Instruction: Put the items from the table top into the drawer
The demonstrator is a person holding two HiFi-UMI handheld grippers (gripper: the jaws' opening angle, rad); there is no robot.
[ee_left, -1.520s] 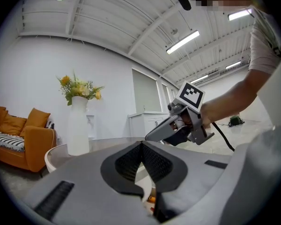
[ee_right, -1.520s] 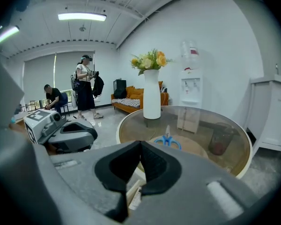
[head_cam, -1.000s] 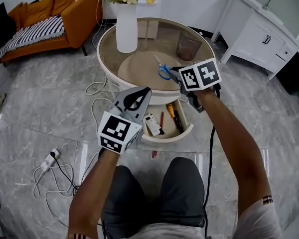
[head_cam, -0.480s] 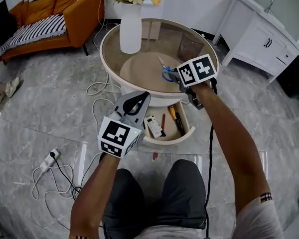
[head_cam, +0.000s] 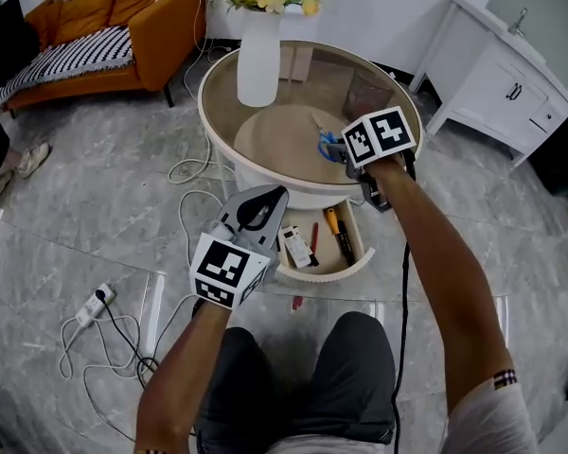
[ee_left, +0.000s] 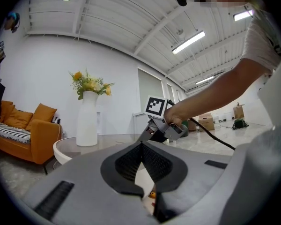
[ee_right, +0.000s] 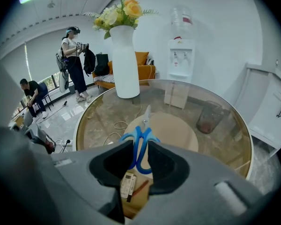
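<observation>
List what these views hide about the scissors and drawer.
- Head view: the right gripper, jaws just opened astride them, partly covers the blue-handled metal scissors.
- Right gripper view: its grey body hides most of the curved white drawer.
- Left gripper view: the shut left gripper blocks nearly all the drawer.

A round glass table (head_cam: 211, 91) holds a white vase (head_cam: 259, 60) and scissors (ee_right: 145, 121).

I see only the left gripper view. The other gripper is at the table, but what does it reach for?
Observer: Blue scissors. They lie on the table top, handles between the jaws of the right gripper.
Operator: Are they gripped already?
Observer: No. The jaws have just been opening and stand apart, not pressing the handles.
Operator: Is the drawer ready?
Observer: Yes. The drawer stands open below the table top, with a few items inside.
</observation>
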